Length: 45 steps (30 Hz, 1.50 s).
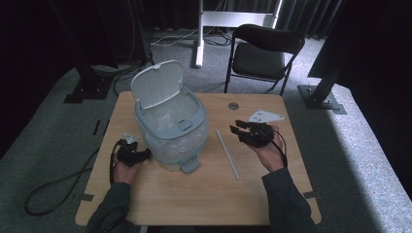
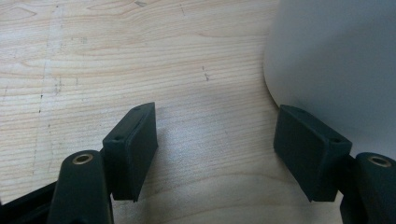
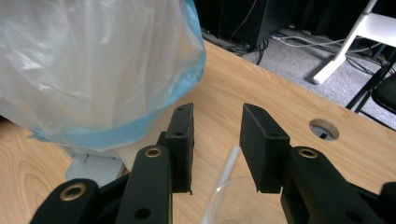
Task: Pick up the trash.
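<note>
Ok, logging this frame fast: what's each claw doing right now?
Left claw: open, empty, beside the bin.
Right claw: open, holding nothing, above the clear tube.

Table [image 1: 194, 194]: pale wood grain, matt. Bin [image 1: 187, 124]: smooth grey plastic, lined with a thin glossy translucent bag [image 3: 93, 60]. Tube [image 1: 227, 153]: clear plastic. Gripper pads [image 2: 133, 149]: matt black.

A wooden worktop [image 1: 204, 189] has a round cable hole [image 1: 233, 105] near its far edge. Beyond that far edge a black folding chair [image 1: 262, 56] stands on grey carpet [image 1: 369, 160] beside a white frame [image 1: 214, 22], possibly a table leg. Black cables [image 1: 53, 187] trail on the floor off the worktop's left edge.
</note>
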{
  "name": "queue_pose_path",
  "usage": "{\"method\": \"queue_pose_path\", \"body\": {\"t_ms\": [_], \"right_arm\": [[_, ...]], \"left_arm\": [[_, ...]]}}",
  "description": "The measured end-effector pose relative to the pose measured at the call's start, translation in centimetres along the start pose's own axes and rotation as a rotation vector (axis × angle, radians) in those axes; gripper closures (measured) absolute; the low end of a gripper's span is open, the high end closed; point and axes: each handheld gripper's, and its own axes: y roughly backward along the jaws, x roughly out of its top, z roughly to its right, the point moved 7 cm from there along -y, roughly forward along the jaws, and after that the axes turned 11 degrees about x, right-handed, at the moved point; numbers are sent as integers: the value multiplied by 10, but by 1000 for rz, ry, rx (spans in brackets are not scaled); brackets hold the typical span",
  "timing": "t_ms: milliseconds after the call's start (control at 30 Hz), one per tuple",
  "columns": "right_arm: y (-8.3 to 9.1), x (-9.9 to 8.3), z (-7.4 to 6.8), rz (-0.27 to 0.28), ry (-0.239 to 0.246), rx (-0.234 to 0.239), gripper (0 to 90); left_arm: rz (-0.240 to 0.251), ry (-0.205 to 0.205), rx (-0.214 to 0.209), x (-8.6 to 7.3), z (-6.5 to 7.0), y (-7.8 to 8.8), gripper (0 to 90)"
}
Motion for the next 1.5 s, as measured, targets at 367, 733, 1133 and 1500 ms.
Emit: {"method": "queue_pose_path", "body": {"t_ms": [367,733,1133,1500], "right_arm": [[0,-23,17,-23,-53,-30,631],[0,-41,29,-60,-83,-73,619],[-1,-63,41,-108,-123,-101,614],[-2,-76,47,-141,-147,-112,609]], "left_arm": [[0,0,0,0,0,0,304],[0,0,0,0,0,0,304],[0,0,0,0,0,0,304],[-1,0,0,0,0,0,303]]}}
